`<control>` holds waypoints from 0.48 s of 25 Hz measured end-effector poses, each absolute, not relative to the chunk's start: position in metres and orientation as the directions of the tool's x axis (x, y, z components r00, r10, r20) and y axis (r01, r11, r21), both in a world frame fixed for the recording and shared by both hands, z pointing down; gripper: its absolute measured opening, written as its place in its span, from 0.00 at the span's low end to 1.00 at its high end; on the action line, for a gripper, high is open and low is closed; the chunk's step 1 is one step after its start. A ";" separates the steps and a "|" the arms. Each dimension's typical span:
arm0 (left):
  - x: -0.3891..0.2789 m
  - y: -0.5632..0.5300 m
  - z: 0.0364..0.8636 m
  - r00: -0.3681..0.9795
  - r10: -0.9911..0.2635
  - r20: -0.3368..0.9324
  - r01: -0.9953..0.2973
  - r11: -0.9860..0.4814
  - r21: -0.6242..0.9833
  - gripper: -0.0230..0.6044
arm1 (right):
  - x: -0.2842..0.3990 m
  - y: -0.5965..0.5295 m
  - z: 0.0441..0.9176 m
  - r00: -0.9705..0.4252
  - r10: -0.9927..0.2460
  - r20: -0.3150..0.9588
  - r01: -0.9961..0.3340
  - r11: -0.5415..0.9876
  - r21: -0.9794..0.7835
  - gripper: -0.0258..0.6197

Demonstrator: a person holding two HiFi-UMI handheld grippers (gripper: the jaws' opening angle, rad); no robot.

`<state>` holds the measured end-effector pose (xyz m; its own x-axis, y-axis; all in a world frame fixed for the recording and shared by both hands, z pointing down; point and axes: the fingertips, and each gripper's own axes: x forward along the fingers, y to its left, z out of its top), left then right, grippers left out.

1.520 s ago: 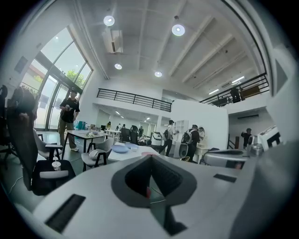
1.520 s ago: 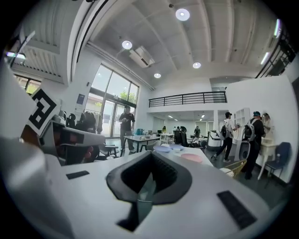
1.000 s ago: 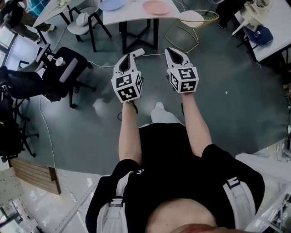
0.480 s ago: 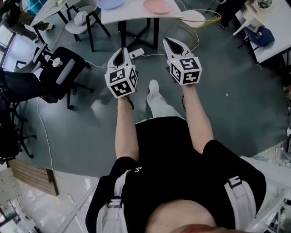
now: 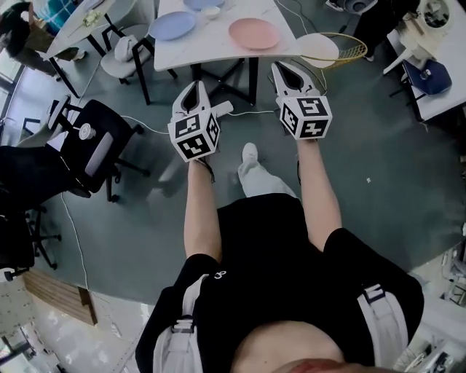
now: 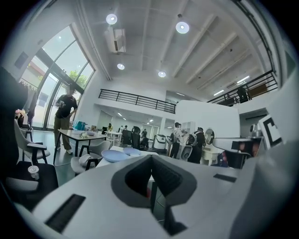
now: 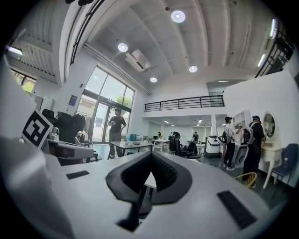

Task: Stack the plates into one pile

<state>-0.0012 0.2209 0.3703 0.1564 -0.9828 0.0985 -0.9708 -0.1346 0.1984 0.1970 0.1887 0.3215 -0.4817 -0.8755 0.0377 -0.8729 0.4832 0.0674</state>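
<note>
A: Grey-green floor (image 5: 378,167) is seen across most of the head view, with a white table (image 5: 218,45) along the upper edge and a black office chair (image 5: 98,138) at the left. Where are the plates found?

B: They are laid out singly at that table, not piled. A light blue round plate (image 5: 172,25) is set near the left end, and a pink round plate (image 5: 254,33) lies towards the middle, well apart from it. A second blue plate (image 5: 204,4) is cut off by the picture's upper edge. A pale cream round plate (image 5: 319,49) is seen at the right corner, just beside a yellow wire frame (image 5: 353,49). Whether it rests on the tabletop cannot be told.

A: How are the tools placed?

B: The left gripper (image 5: 195,87) and the right gripper (image 5: 282,68) are held out side by side above the floor, on the near side of the table and pointed towards it. Their marker cubes are turned up to the head camera.

A: And the jaws?

B: In each gripper view the dark pads are seen pressed together at the tips, with nothing caught between them. Both tools are empty, and the blue plates are made out beyond the left one's closed jaws, on the table.
</note>
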 end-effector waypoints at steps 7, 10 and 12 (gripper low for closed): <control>0.036 0.069 0.376 0.160 -0.971 0.178 -0.963 -0.114 0.243 0.06 | 0.232 0.013 0.325 -0.474 -0.877 0.083 -0.880 0.474 -0.023 0.05; 0.039 0.016 0.390 0.147 -0.959 0.242 -0.972 -0.094 0.217 0.06 | 0.219 -0.047 0.346 -0.519 -0.846 0.125 -0.855 0.514 -0.068 0.05; 0.041 -0.013 0.400 0.145 -0.947 0.287 -0.976 -0.088 0.201 0.06 | 0.212 -0.077 0.362 -0.542 -0.825 0.158 -0.840 0.534 -0.095 0.05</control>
